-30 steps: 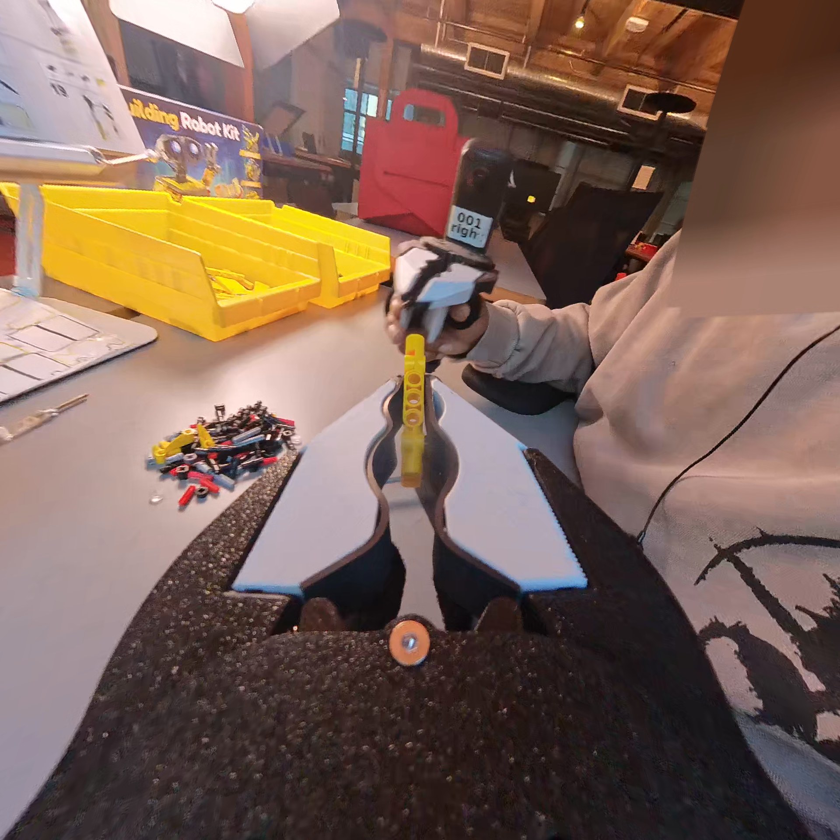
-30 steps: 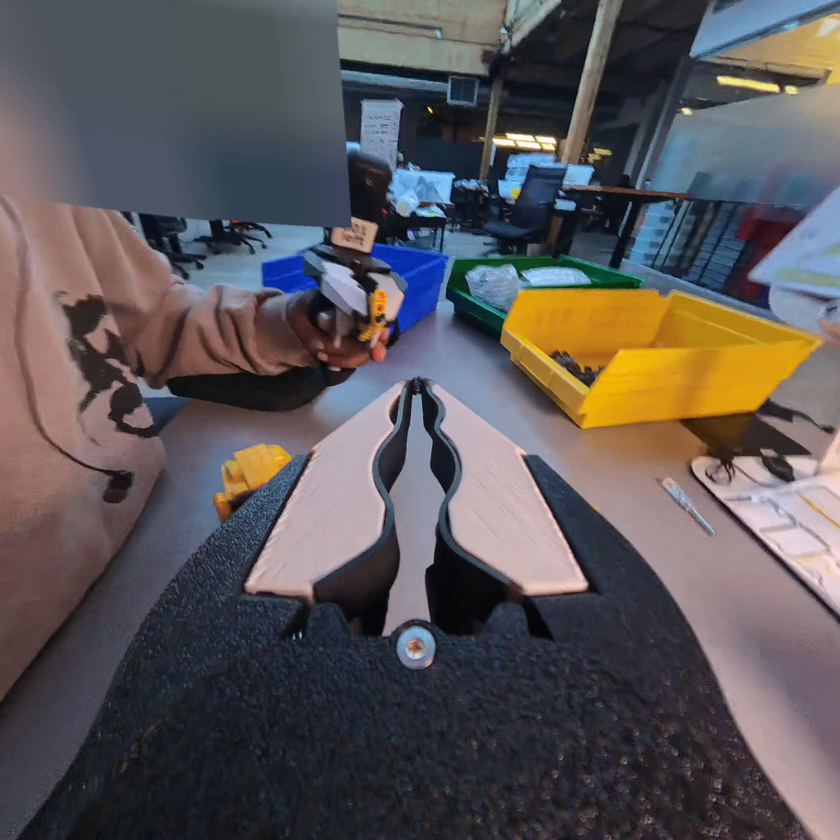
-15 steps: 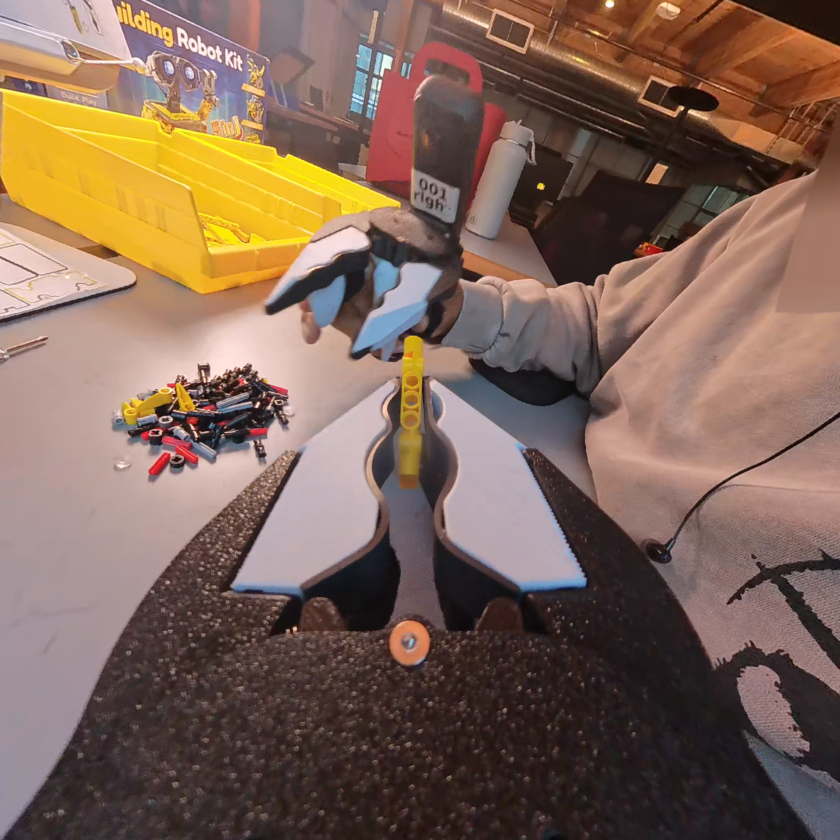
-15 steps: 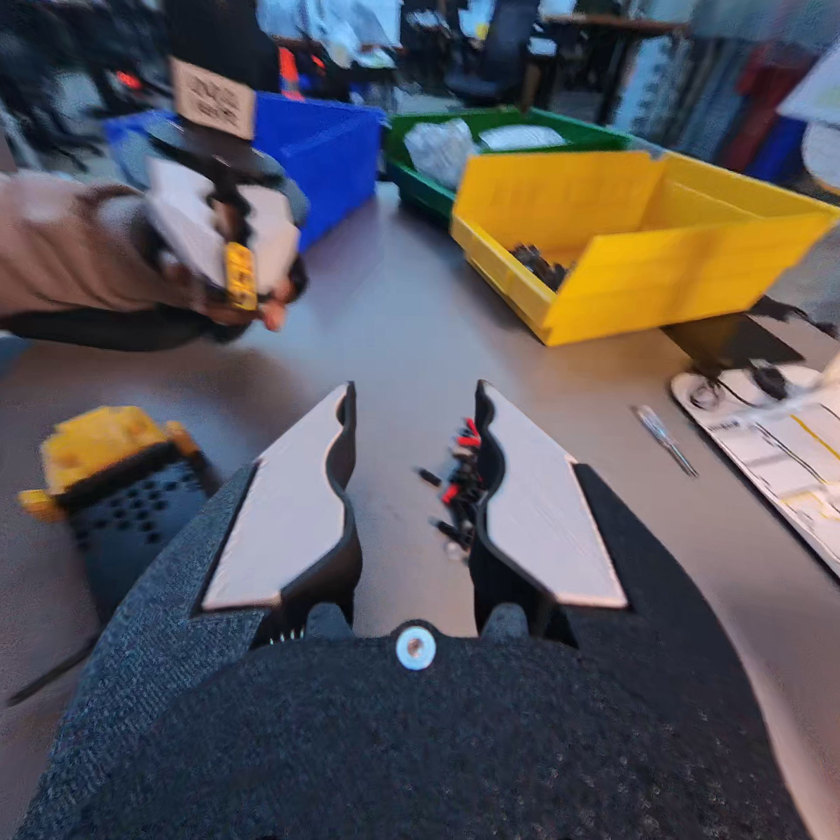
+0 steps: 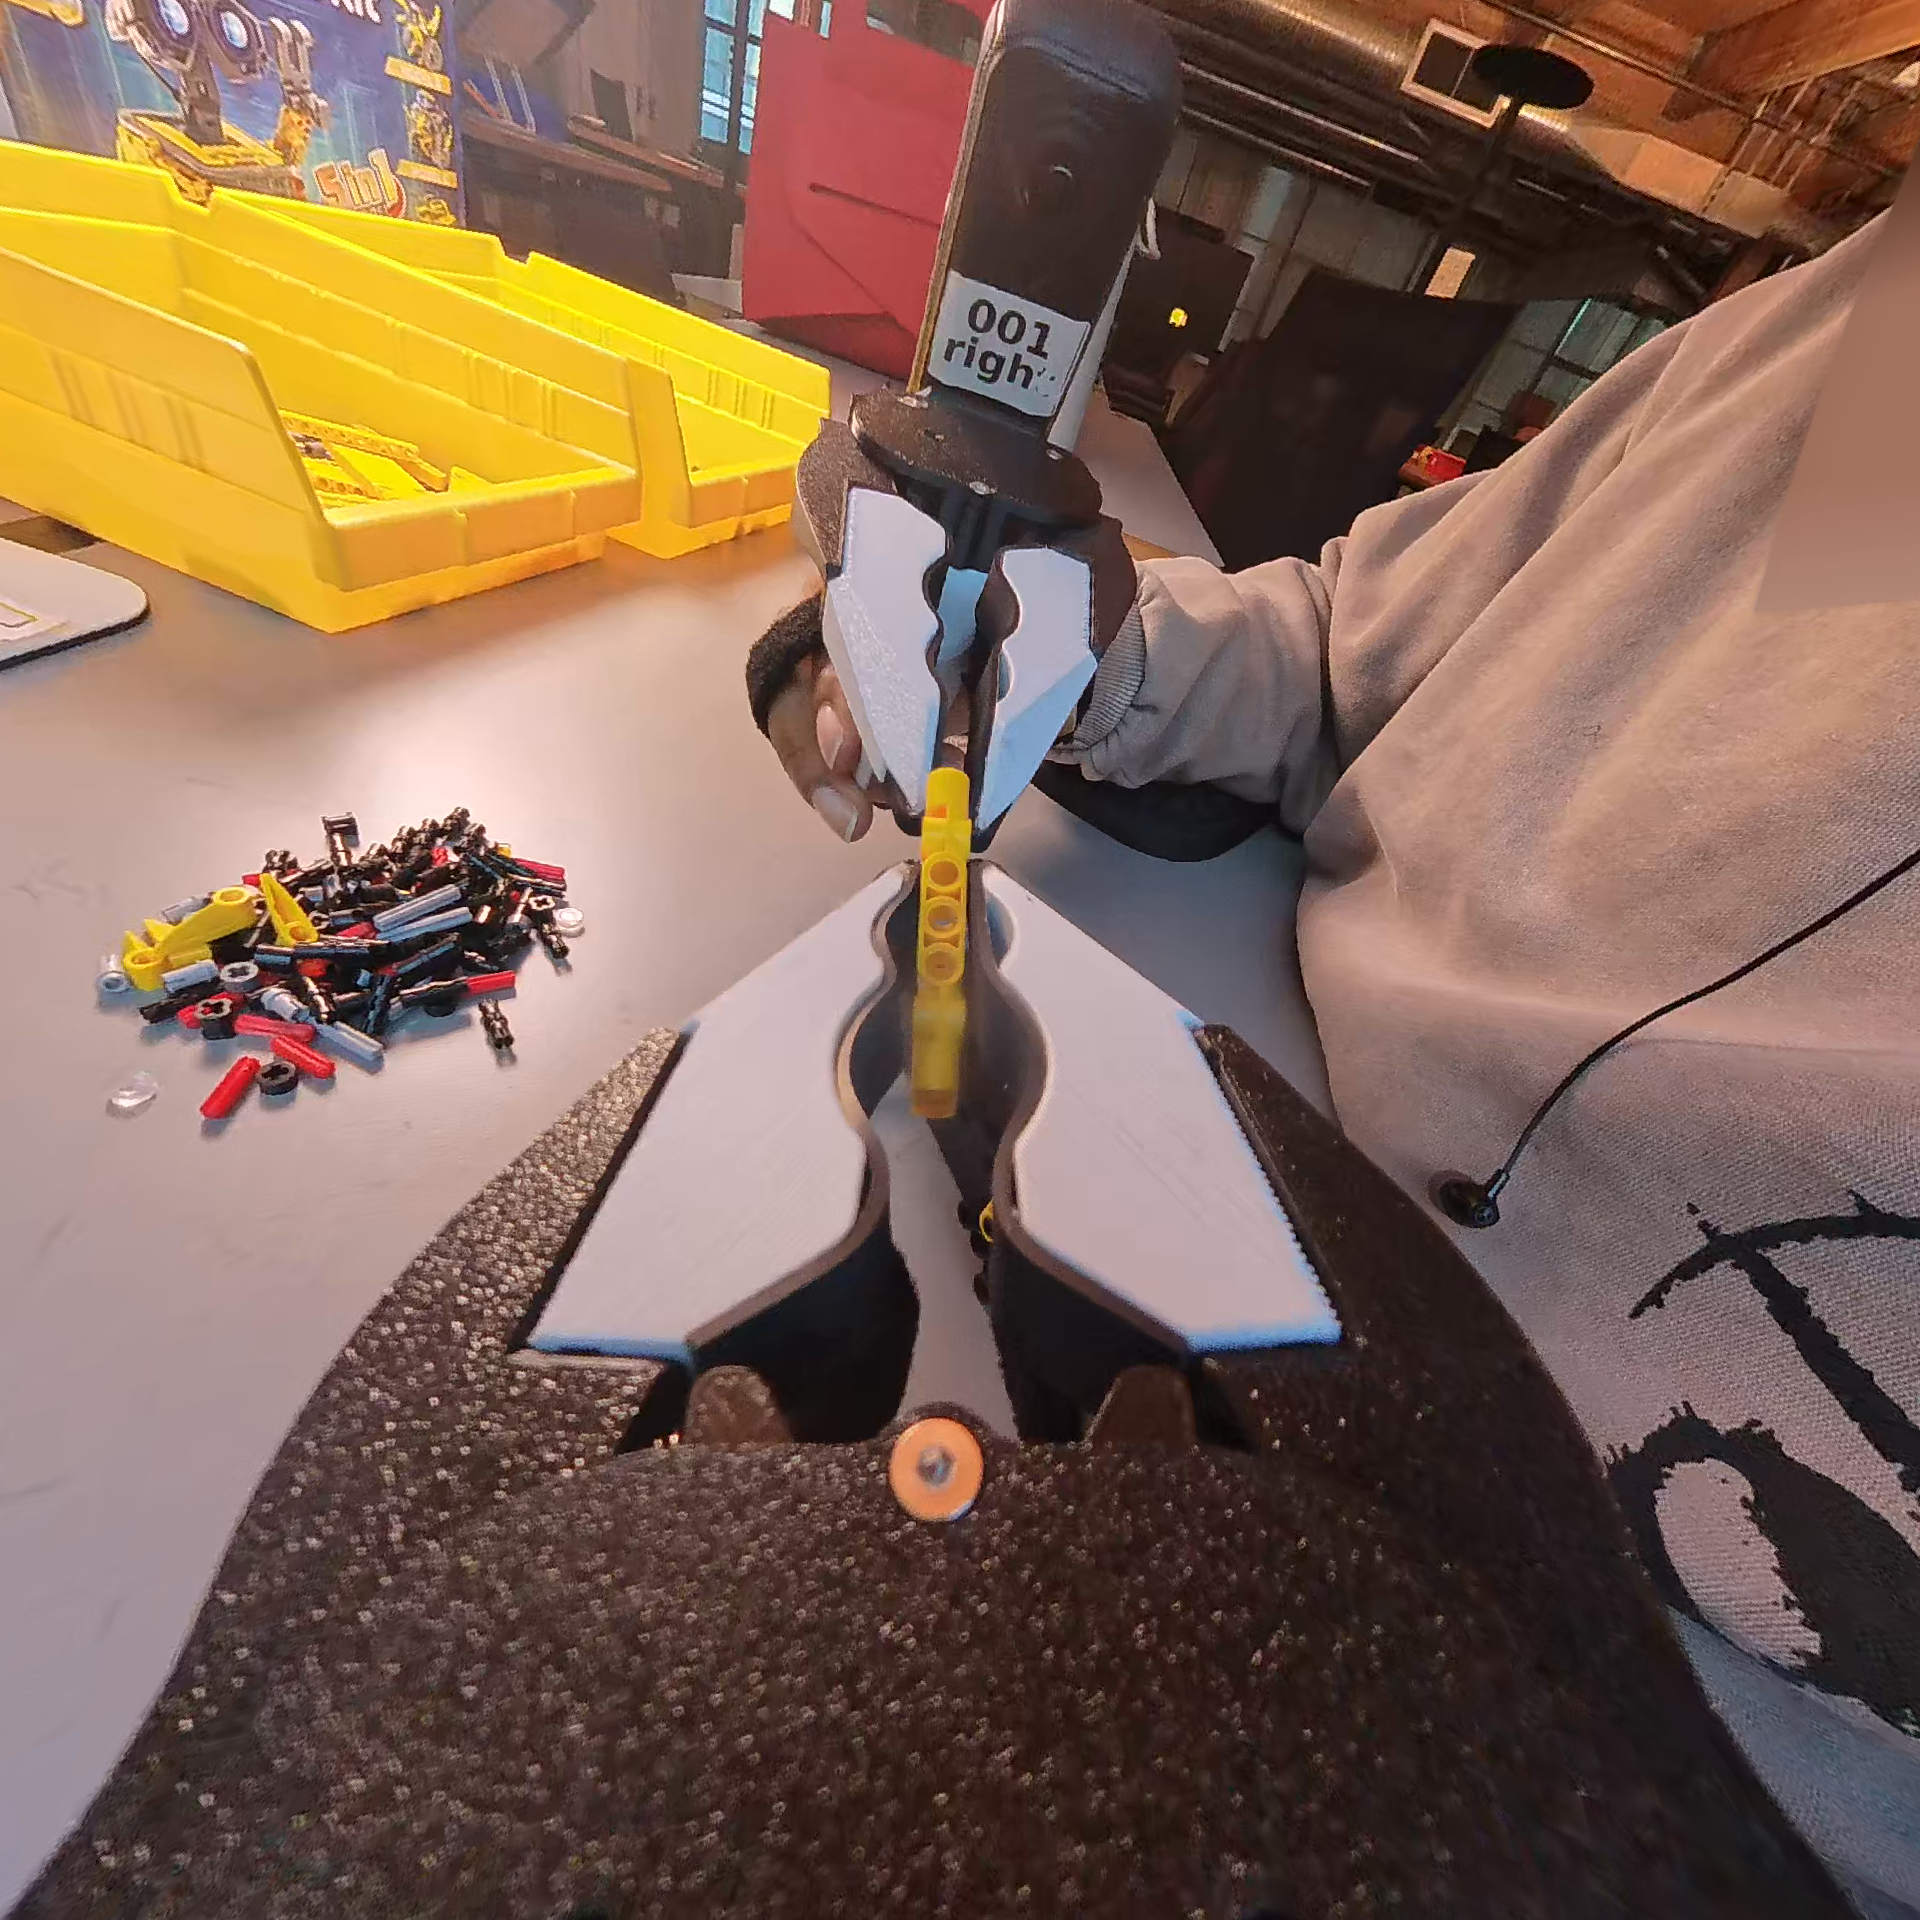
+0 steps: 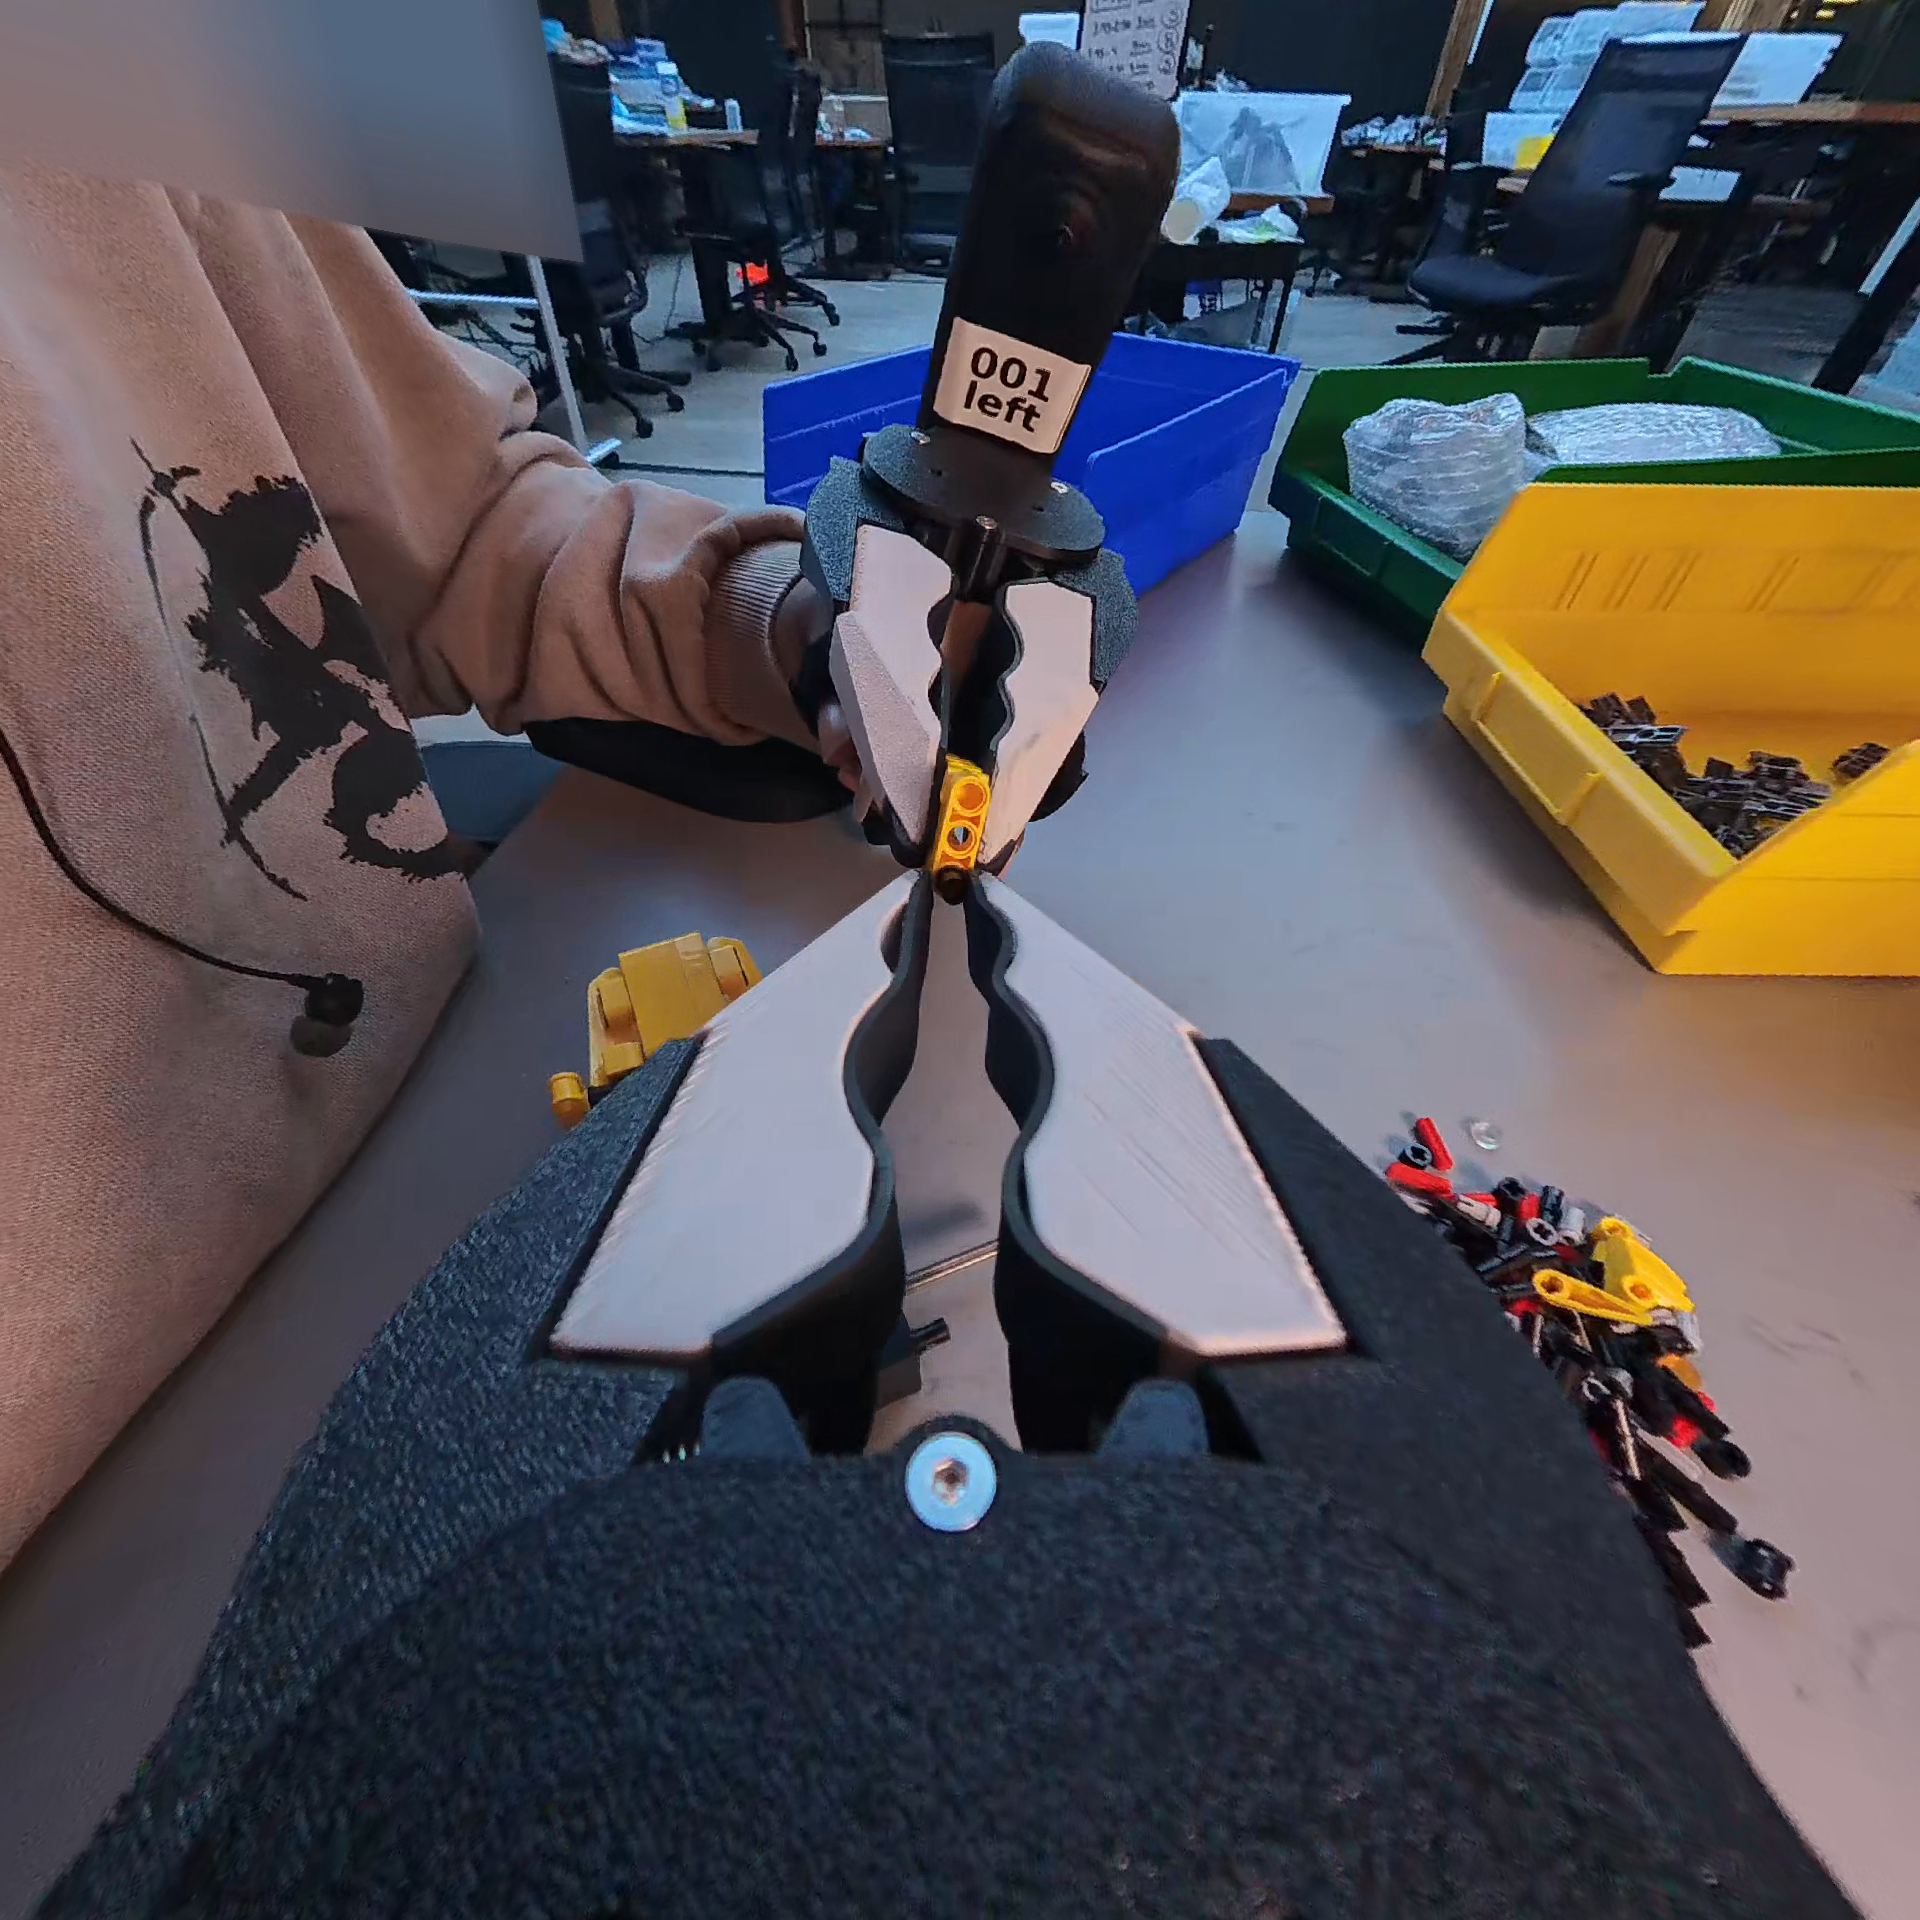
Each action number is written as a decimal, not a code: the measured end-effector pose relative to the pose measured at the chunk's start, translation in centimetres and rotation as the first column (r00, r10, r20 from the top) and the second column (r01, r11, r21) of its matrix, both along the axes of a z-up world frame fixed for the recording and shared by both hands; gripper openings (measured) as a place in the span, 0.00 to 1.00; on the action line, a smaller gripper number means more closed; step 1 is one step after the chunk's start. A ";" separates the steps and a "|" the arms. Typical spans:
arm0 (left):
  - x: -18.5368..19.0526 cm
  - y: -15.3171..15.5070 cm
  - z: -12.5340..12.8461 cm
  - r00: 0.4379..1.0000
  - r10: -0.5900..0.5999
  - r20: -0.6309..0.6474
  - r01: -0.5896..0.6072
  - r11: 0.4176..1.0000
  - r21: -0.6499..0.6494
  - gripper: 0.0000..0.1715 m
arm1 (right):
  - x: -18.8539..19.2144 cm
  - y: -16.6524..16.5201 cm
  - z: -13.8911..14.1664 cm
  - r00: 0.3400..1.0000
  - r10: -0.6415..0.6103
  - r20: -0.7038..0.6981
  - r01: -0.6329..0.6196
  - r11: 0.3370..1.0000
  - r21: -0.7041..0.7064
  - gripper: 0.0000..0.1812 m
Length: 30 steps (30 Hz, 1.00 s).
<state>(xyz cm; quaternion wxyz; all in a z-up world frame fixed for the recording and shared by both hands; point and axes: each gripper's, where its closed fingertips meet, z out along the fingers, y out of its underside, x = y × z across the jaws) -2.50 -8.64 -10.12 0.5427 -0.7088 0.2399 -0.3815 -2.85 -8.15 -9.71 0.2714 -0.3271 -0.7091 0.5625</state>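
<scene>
1. Left tongs (image 5: 943, 883) pinching a yellow beam with holes (image 5: 943, 935); beam upright between the tips, sticking out past them, lifted above the grey table (image 5: 312, 1299).
2. Right tongs (image 6: 943, 894) nearly pressed together at the tips, meeting the free end of the yellow beam; looks like a small dark pin (image 6: 950, 886) at the tips, touching the beam end, though too small to be sure.
3. Both tongs tip to tip, facing each other, each held by a hand with a beige sleeve (image 5: 1226, 665).
4. Pile of small parts (image 5: 332, 956), black, red, grey and yellow, on the table to the left of the left tongs, apart from them; same pile to the right of the right tongs in the right wrist view.
5. Yellow block piece (image 6: 665, 997) on the table just left of the right tongs, partly hidden by the tongs body.
6. Yellow bins (image 5: 343, 436) at the far side of the table in the left wrist view, one with a few yellow parts inside.
7. Right wrist view: yellow bin with dark parts (image 6: 1662, 727), green bin with plastic bags (image 6: 1371, 540), blue bin (image 6: 1174, 457) behind the left tongs.
8. Red bag (image 5: 831, 208) and printed box (image 5: 239, 94) behind the bins.
</scene>
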 end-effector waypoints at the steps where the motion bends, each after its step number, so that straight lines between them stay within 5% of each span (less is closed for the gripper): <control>1: 0.0 0.0 0.0 1.000 -0.001 -0.004 0.001 1.000 -0.005 0.03 | 0.0 0.0 0.0 1.000 0.001 -0.002 -0.001 1.000 -0.003 0.03; 12: -0.6 -0.3 0.4 1.000 -0.007 -0.028 0.007 1.000 -0.017 0.04 | 0.8 0.1 1.8 0.997 0.056 -0.047 -0.063 0.985 -0.158 0.01; 14: -4.6 -0.2 0.0 0.993 0.117 0.002 -0.117 0.993 -0.036 0.04 | 2.3 5.2 6.3 0.985 -0.068 -0.161 0.009 0.940 -0.341 0.00; 15: -5.9 -0.2 0.9 0.987 0.154 0.038 -0.153 0.988 -0.020 0.04 | 2.7 7.5 6.3 0.975 -0.150 -0.163 0.102 0.958 -0.270 0.01; 19: -5.9 1.8 3.3 0.966 0.193 0.172 -0.198 0.980 0.010 0.04 | -0.9 11.8 -0.9 0.924 -0.382 0.030 0.380 0.923 0.061 0.02; 24: -6.3 3.3 1.8 0.900 0.255 0.355 -0.208 0.964 -0.165 0.04 | -4.4 13.5 -8.3 0.857 -0.496 0.141 0.417 0.828 0.375 0.06; 27: -7.0 3.6 1.7 0.821 0.282 0.496 -0.191 0.955 -0.227 0.04 | -4.5 13.0 -7.1 0.863 -0.499 0.079 0.442 0.822 0.360 0.17; 30: -7.4 3.7 2.5 0.774 0.267 0.574 -0.184 0.962 -0.201 0.04 | -4.0 9.1 -3.1 0.908 -0.409 0.096 0.400 0.911 0.095 0.20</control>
